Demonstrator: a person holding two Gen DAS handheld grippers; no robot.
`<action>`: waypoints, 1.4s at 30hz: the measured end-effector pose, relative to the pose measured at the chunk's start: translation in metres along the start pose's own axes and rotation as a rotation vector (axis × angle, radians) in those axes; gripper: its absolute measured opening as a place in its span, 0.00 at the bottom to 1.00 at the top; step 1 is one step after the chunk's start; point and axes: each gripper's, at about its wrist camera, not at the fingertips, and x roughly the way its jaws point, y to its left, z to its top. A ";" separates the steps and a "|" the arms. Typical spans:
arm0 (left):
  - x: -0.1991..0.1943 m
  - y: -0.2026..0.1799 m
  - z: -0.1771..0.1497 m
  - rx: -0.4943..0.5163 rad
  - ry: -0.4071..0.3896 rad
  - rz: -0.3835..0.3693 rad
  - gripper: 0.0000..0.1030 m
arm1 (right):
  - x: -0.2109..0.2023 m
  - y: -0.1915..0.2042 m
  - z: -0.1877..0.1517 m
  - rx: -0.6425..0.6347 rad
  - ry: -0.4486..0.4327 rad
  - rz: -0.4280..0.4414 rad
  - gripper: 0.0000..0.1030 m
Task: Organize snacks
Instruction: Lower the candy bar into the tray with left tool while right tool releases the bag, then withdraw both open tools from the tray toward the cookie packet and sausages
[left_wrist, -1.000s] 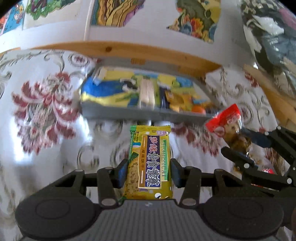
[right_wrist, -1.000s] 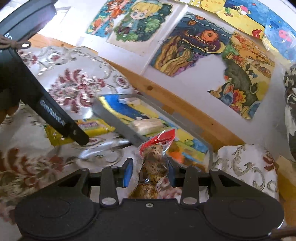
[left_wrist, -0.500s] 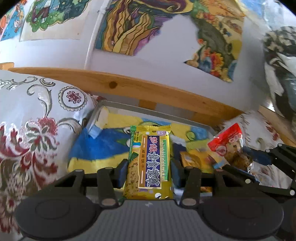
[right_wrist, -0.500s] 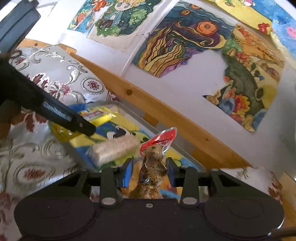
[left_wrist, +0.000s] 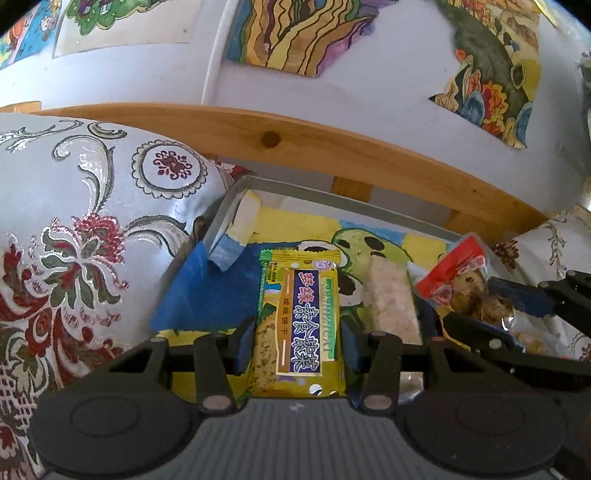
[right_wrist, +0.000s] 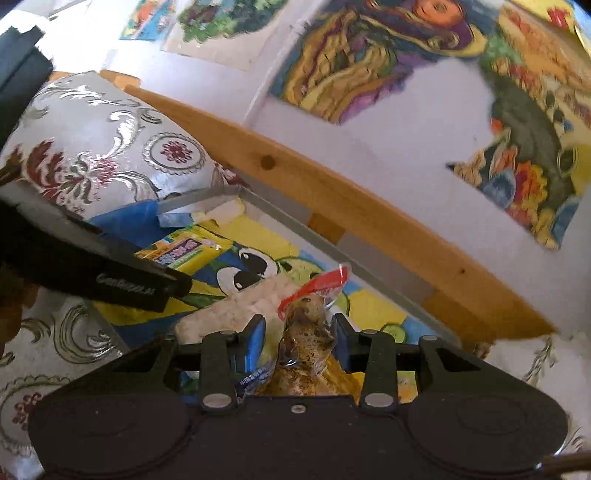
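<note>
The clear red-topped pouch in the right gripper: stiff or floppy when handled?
Probably floppy: the red-topped pouch is thin crinkled film, its top leaning sideways above the right gripper. The lumpy contents look firm and may shift inside.

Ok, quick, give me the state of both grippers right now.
Left gripper: shut on the yellow biscuit packet, over the tray.
Right gripper: shut on the clear bag with the red top.

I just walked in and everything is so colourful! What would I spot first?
First, the yellow biscuit pack pinched in the left gripper, held over the painted tray. Next to it, the right gripper holds a clear bag with a red top. Behind, bright drawings cover the white wall.
</note>
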 end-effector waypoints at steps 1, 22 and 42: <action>0.001 0.000 -0.001 0.002 0.002 0.000 0.50 | 0.002 -0.001 -0.001 0.013 0.005 0.002 0.40; -0.007 -0.001 0.000 -0.045 0.007 -0.002 0.64 | 0.006 -0.015 -0.010 0.032 0.012 -0.023 0.68; -0.100 -0.013 -0.010 -0.065 -0.134 0.039 0.99 | -0.106 -0.048 -0.007 0.155 -0.122 -0.065 0.99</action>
